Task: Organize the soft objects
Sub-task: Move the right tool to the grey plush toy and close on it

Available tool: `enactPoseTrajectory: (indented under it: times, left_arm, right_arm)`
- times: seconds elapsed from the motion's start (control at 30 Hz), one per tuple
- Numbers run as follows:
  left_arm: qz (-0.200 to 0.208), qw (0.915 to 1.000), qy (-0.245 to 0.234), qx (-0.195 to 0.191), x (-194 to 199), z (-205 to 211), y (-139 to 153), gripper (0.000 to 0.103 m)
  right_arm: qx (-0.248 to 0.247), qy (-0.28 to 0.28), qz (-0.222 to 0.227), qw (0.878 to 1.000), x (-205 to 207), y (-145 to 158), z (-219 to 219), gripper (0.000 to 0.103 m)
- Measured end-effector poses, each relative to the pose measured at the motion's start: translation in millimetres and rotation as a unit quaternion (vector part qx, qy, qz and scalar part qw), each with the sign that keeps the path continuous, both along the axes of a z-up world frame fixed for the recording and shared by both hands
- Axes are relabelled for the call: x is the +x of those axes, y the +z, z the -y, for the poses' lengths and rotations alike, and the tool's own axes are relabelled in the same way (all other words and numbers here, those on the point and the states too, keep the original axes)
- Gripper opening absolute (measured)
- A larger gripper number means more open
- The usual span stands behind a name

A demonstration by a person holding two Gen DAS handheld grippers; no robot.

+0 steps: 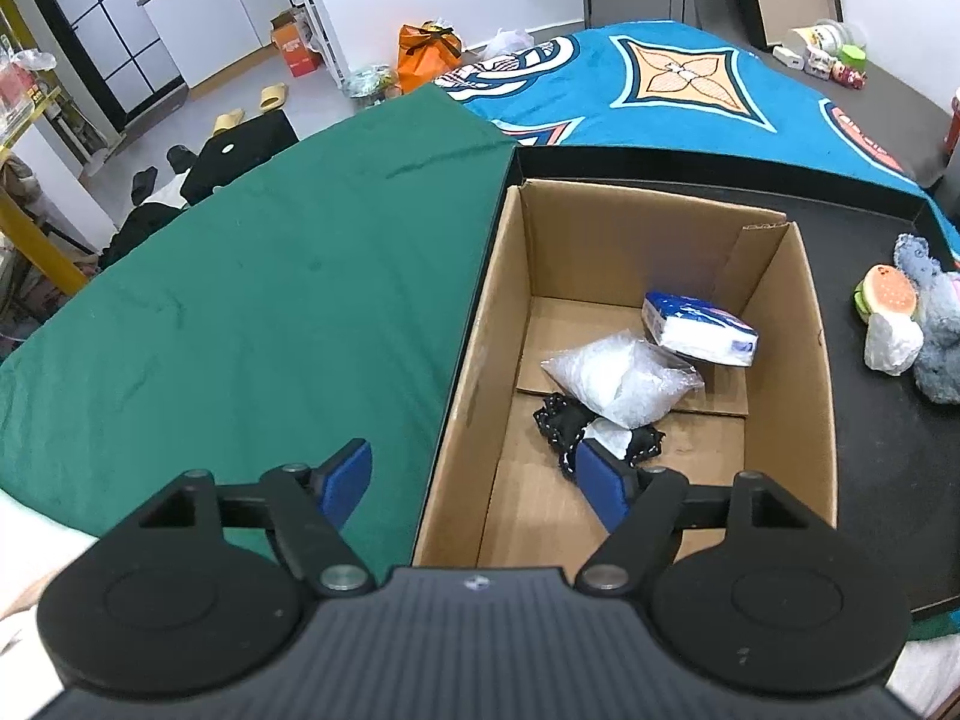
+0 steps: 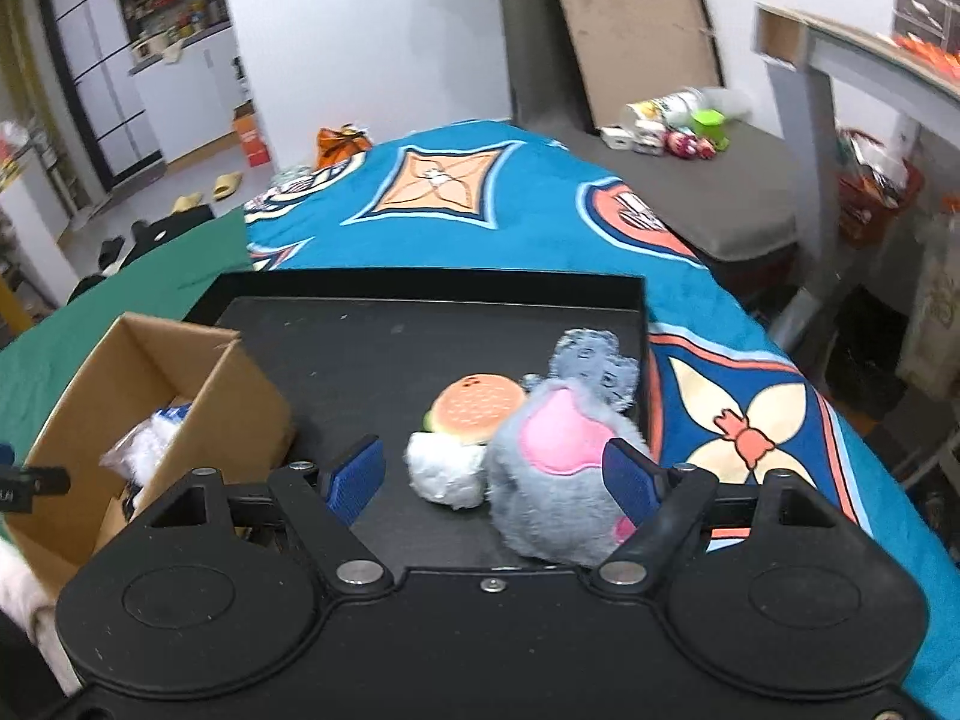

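Left tongs (image 1: 474,483) hanging spread wide, gripping nothing, blue pads (image 1: 345,480) straddling the near left wall of the cardboard box (image 1: 807,360). Just ahead, inside the box: a black dotted fabric piece (image 1: 561,423) partly hidden behind the right pad, a clear bag of white stuffing (image 1: 618,381) lying over it, a blue-and-white tissue pack (image 1: 696,330) beyond, print too small for reading. Left of the tongs, green cloth (image 1: 270,300) spreading out.

Right tongs (image 2: 495,477) also gaping wide and empty, hovering over the black tray (image 2: 360,354). Between the pads, a white fluffy lump (image 2: 444,474) touching a burger plush (image 2: 477,408); grey plush with pink patch (image 2: 558,456) pressing against the right pad, lower part cut off by the tongs. Blue patterned blanket (image 2: 480,228) stretching beyond; lettering there blurred.
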State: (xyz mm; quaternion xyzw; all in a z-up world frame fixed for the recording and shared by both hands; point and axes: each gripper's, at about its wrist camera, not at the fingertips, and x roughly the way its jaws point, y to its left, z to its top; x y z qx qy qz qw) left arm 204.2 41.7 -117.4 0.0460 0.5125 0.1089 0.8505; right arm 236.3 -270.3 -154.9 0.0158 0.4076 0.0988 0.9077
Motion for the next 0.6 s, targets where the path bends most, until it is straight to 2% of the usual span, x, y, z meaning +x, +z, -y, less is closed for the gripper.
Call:
enactPoseTrajectory:
  times: [0.37,0.4,0.43,0.47,0.5,0.53,0.6]
  left_arm:
    - [-0.007,0.9999,0.008,0.004,7,0,-6,0.074]
    - [-0.008,0.9999,0.009,0.004,8,-1,-7,0.074]
    - [-0.008,0.9999,0.010,0.004,8,-2,-8,0.074]
    - [-0.009,0.9999,0.012,0.003,7,-3,-8,0.074]
    - [-0.009,0.9999,0.013,0.002,7,-4,-9,0.074]
    - [-0.009,0.9999,0.014,0.002,7,-4,-9,0.074]
    - [-0.009,0.9999,0.014,0.001,6,-5,-9,0.074]
  right_arm:
    - [0.013,-0.025,-0.029,0.999,23,-19,18,0.078]
    - [0.017,-0.025,-0.034,0.999,24,-21,19,0.076]
    - [0.024,-0.027,-0.042,0.998,25,-24,20,0.065]
    - [0.033,-0.027,-0.051,0.998,27,-27,22,0.059]
    - [0.032,-0.030,-0.054,0.998,26,-28,23,0.048]
    - [0.021,-0.031,-0.050,0.998,25,-28,22,0.043]
    - [0.022,-0.031,-0.051,0.998,24,-28,24,0.042]
